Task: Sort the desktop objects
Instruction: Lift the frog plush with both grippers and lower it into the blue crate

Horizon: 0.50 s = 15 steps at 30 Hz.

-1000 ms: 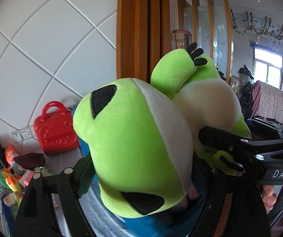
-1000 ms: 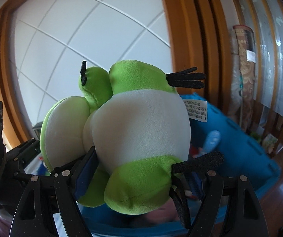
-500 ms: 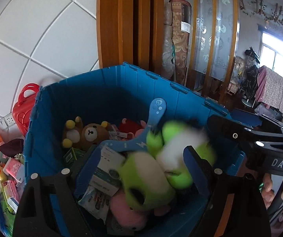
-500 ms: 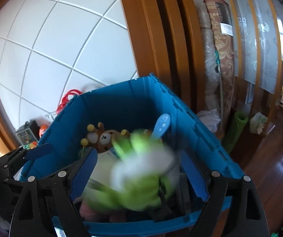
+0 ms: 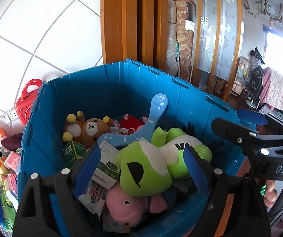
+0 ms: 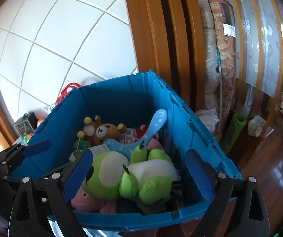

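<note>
The green plush frog (image 5: 145, 169) lay on its side at the near end of the blue crate (image 5: 121, 83), on top of the other toys. It had a lime-green head with black oval eyes, a white face patch and belly, and stubby limbs with black stitched toes. It rested across a pink plush (image 5: 123, 201) and against a pack of tissues (image 5: 104, 167).

The left gripper (image 5: 141, 167) hung over the near rim with its blue pads spread wide on either side of the frog; I could not tell for sure whether the right-hand pad brushed the plush, but nothing was clamped. The right gripper (image 6: 139, 173) stood likewise astride the frog, its jaws opening, pads clear of the plush and holding nothing.

Farther in lay a pale blue paddle-shaped toy (image 5: 151, 122) leaning on the far wall, and a brown teddy bear (image 5: 90, 128) at the back. Beyond the crate, a red plastic case (image 5: 26, 102) stood against the white tiled wall (image 5: 33, 29).
</note>
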Tool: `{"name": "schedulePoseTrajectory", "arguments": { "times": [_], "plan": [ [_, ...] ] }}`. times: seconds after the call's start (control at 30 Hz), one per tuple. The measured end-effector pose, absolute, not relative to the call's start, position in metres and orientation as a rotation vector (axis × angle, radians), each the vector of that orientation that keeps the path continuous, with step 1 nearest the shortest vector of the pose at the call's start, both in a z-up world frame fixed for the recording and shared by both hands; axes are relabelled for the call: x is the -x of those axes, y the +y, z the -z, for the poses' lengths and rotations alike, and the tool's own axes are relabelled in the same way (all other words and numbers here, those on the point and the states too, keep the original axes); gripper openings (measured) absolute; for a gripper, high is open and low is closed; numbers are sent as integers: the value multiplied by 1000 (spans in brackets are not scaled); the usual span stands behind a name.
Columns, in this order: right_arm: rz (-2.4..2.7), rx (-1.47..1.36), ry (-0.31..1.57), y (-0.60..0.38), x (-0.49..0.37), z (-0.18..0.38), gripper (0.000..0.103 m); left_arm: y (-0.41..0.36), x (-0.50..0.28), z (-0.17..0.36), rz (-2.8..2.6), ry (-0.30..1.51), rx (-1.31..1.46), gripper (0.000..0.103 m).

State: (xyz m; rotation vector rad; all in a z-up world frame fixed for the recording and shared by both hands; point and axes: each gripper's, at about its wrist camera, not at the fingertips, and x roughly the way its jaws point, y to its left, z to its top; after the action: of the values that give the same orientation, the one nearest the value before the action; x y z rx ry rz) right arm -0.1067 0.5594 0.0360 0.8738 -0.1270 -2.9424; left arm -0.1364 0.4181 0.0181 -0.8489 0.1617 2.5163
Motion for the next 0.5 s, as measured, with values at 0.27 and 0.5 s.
{"name": "schedulePoseTrajectory", "arguments": {
  "times": [0.27,0.5],
  "plan": [
    [2960,-872,-96,554,95,-37,103,405,119,-22,-2559,160,805,86],
    [3006,-830,-89,553,77,-43,103,388,104,-24,-2614,157,772,86]
  ]
}}
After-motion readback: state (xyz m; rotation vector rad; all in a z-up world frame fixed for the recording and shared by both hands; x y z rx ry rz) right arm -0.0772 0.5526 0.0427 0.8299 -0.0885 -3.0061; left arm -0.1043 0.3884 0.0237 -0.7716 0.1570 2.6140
